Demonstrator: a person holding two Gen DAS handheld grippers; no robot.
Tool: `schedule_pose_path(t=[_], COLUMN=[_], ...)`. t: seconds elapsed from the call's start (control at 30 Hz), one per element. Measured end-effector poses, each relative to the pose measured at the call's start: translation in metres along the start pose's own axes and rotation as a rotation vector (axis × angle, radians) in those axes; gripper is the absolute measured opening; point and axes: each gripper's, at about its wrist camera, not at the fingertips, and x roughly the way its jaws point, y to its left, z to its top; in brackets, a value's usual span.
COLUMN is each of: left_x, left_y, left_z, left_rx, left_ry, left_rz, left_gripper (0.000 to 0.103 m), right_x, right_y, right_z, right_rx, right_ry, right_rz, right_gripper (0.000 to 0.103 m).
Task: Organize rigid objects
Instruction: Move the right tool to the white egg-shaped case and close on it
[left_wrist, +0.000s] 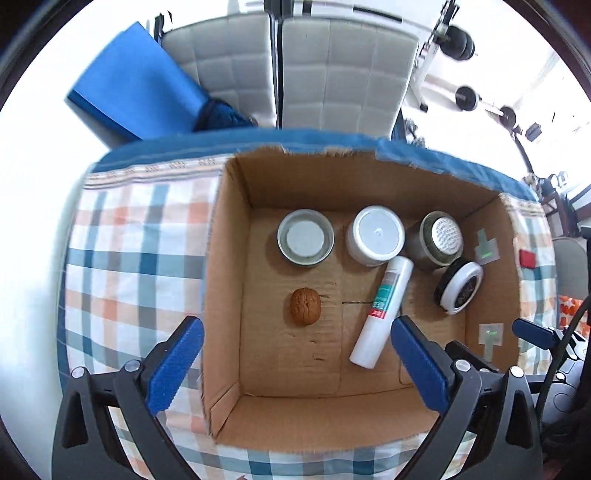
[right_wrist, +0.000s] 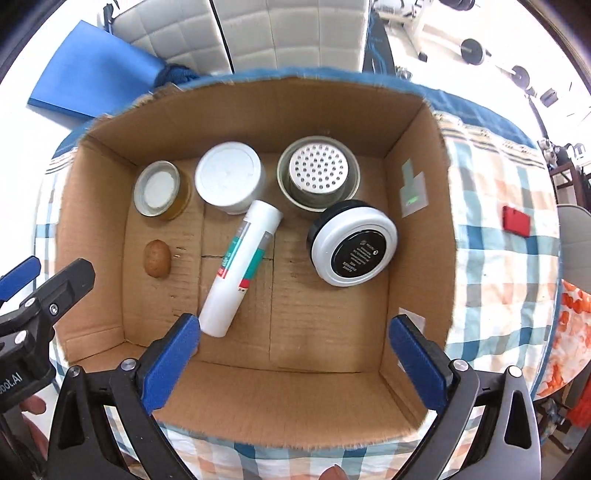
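Six items are seen inside the cardboard box (right_wrist: 413, 206), walnut (right_wrist: 157, 257) and white tube (right_wrist: 242, 267) included; left gripper (left_wrist: 297, 363) and right gripper (right_wrist: 295, 360) are held wide open, empty, task judged nearly finished

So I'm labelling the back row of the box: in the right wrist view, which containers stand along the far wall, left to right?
Glass jar with a white lid → white tub → jar with a perforated shaker top. The round black-and-white tin sits nearer, to the lower right of the shaker jar, so it is not in that row.
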Motion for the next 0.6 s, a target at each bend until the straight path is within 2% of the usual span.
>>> schedule_pose_path(t=[0.23, 0.6], left_x=[-0.047, -0.103], left_y=[-0.006, -0.018], left_z=[-0.021, -0.048], left_rx=[-0.011, 0.006], left_ry=[-0.096, -0.191], left_rz=[-0.015, -0.002], left_gripper=[0.103, 0.103], right_x=[-0.063, -0.143], right_y=[-0.022, -0.019], right_z=[-0.024, -0.066], right_rx=[0.006, -0.045], right_ry=[-0.089, -0.227], right_rz=[0.035, 0.053], right_gripper=[0.103, 0.103])
